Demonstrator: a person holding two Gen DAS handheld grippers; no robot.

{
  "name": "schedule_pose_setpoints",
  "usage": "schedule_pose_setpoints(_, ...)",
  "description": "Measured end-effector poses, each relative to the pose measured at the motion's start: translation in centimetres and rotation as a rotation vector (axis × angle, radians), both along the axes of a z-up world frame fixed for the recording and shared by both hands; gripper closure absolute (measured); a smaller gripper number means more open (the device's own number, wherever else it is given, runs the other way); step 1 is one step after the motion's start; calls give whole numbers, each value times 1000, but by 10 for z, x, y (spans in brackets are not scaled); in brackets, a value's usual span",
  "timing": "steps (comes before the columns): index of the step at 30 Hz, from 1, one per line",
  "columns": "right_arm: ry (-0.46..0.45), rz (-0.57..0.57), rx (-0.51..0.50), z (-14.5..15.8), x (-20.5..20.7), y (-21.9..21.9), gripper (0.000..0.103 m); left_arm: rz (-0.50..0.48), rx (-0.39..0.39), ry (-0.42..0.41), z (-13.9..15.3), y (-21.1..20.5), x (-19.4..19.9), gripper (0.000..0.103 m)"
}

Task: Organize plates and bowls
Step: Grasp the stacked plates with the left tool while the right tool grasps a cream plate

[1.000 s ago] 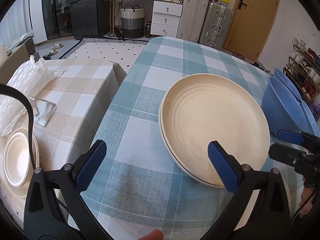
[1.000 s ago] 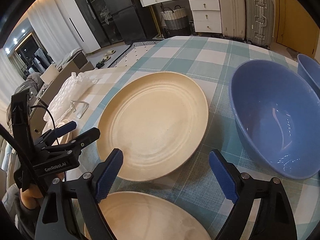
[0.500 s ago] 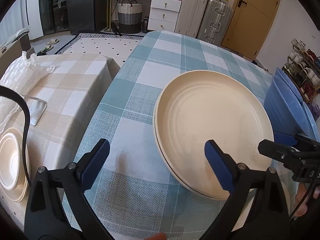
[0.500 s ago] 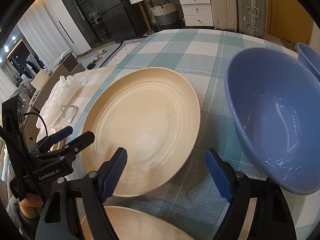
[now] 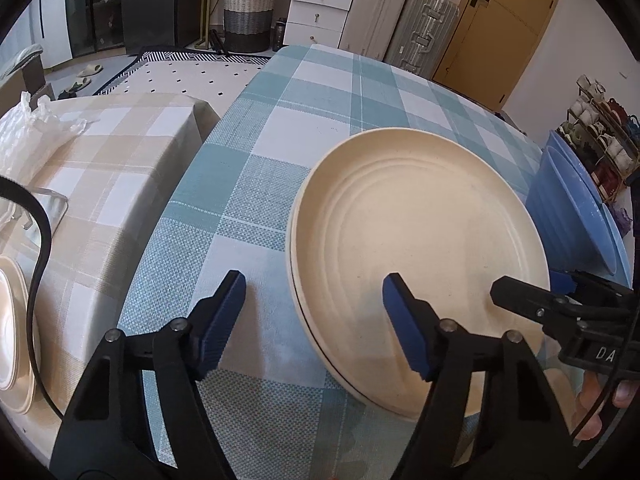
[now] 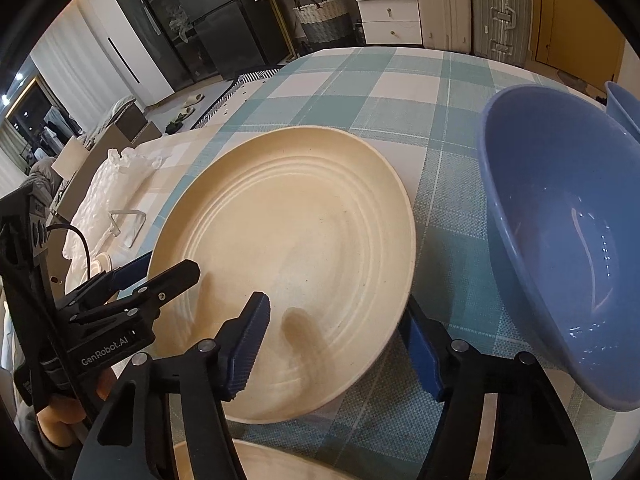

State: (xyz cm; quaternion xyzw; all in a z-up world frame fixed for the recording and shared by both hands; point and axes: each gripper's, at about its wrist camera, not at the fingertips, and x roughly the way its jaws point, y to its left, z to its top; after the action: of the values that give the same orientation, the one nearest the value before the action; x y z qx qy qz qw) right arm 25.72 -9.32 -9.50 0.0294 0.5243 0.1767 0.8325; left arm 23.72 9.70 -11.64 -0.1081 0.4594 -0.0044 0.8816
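A stack of two cream plates [image 5: 424,256] lies on the blue checked tablecloth [image 5: 340,92]; it also shows in the right wrist view [image 6: 296,252]. My left gripper [image 5: 314,320] is open, straddling the plates' near left rim. My right gripper [image 6: 338,340] is open, straddling their near right rim, one finger over the plate. Stacked blue bowls [image 5: 576,208] stand right of the plates; the nearest blue bowl [image 6: 568,232] is large in the right wrist view. Another cream plate [image 6: 260,464] lies under the right gripper.
A lower table with a beige checked cloth [image 5: 116,152] stands at the left, holding small cream bowls [image 5: 12,340], bubble wrap [image 5: 24,132] and a clear stand [image 6: 128,226]. Suitcases [image 5: 404,36], drawers [image 5: 320,12] and a basket [image 5: 248,16] stand beyond.
Both grippers have moved forward to the cream plate stack, so its rim now sits between each pair of fingers. Both jaw gaps have narrowed somewhat.
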Motion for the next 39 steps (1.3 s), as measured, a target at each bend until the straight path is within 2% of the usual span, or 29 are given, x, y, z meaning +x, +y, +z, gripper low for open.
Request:
schedule_pose_setpoints(4,3,-4,-8,-4,1,-1,45,-6,3,4,0,-1,3,55)
schedule_pose_setpoints(6,15,-7,-6,-7,2,-2,50,-4,7,5,-1,-1,4,68)
schedule_pose_setpoints(8,11,-11,6,-9,3,-3,51,-10,-19,3,0,-1,4,75)
schedule_pose_setpoints(12,2,-12,8,-10,2,-4,52,2,-14,2,-1,-2,4,76)
schedule_pose_setpoints(26,-4,0,49,-5,-4,-7,67,17,-22,-6,0,8,-13,80)
schedule_pose_setpoints(31,-6,12,54,-3,-8,-7,69,19,-28,-5,1,11,-19,81)
schedule_pose_setpoints(33,-11,10,61,-2,-9,-8,70,26,-36,-10,3,14,-23,85)
schedule_pose_setpoints(39,-37,14,61,8,-13,-6,72,30,-39,-17,9,18,-29,85)
